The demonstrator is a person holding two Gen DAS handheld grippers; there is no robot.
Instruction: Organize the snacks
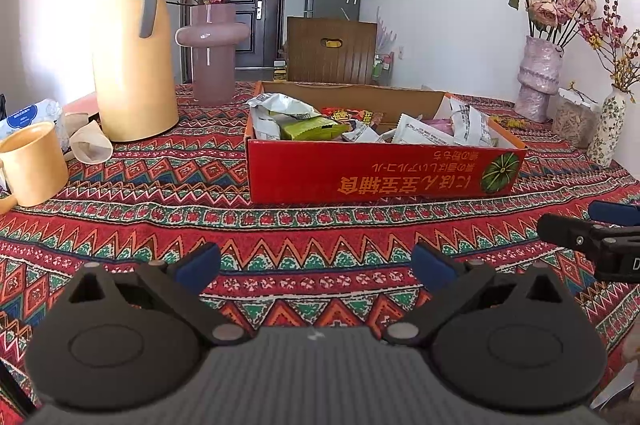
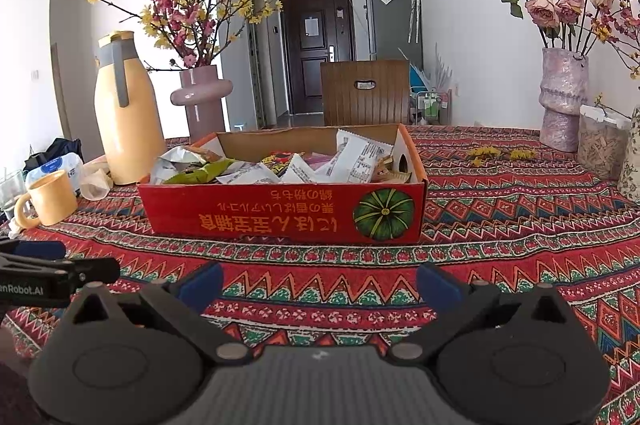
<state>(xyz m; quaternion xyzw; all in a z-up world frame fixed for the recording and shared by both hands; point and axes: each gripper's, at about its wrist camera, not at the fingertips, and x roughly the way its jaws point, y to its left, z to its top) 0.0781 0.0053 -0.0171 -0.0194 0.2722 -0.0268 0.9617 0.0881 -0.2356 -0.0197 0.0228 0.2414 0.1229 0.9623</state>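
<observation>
Both jaws are spread wide and hold nothing: left gripper [image 1: 316,265] and right gripper [image 2: 319,283] hover over the tablecloth [image 2: 500,225]. The snacks [image 2: 280,169] sit piled in the red box [image 2: 280,213] ahead. Best reach in slowly and pinch one packet.

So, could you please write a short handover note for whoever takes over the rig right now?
Left claw: open, empty, low over the tablecloth.
Right claw: open, empty, beside the left one.
Snack packets lie jumbled in the red cardboard box, straight ahead of both claws.
Done: no loose snacks visible on the cloth.
Left: tidy the packets inside the box, if that is wanted.
</observation>
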